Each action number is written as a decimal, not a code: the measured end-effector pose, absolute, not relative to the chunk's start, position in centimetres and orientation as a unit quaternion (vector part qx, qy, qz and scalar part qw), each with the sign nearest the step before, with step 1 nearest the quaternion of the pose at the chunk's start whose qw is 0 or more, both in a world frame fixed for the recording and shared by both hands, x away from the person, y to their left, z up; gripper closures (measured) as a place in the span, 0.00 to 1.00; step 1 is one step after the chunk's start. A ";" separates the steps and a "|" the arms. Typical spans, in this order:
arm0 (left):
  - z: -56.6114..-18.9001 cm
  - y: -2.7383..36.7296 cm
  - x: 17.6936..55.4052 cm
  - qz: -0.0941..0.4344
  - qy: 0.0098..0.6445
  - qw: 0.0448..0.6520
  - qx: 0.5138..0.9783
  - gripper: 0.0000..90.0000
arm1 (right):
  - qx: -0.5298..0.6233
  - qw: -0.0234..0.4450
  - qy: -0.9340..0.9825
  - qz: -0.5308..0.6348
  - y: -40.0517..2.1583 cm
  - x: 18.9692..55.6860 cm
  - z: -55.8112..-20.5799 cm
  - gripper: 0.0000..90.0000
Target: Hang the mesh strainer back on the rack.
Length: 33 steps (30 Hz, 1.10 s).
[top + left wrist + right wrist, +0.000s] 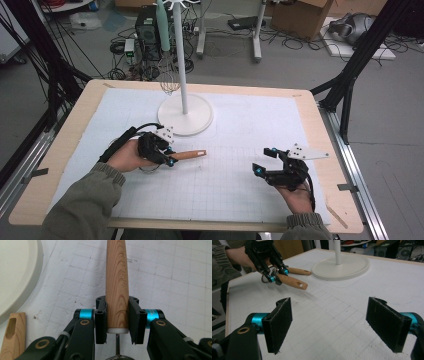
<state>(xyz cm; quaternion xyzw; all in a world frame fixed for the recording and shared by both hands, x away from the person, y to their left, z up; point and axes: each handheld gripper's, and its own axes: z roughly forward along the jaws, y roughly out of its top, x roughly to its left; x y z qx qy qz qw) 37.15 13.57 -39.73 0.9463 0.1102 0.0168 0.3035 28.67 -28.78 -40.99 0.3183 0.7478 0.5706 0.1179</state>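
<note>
My left gripper [171,161] is shut on the wooden handle [192,154] of a utensil, just above the white mat. In the left gripper view its pads [100,315] clamp the handle [117,272] near its white collar, and a metal wire runs back beneath the jaws. A second wooden handle [13,332] with a slot lies on the mat beside it, close to the stand's base. The right gripper view has the left gripper [274,277], the held handle [292,282] and the second handle [298,271]. My right gripper [262,160] rests open at the front right, with nothing between its pads [278,325].
A white stand with a round base [185,121] rises at the middle back of the mat. A wire whisk [169,82] and a teal utensil [163,25] hang from it. The base's rim [15,272] lies close to the left gripper. The wooden table edge [330,200] frames the mat.
</note>
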 end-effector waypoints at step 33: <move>-35.6 14.7 34.4 0.027 0.094 0.370 0.924 0.79 | 0.277 0.063 0.750 0.597 -23.2 29.1 -39.1 0.21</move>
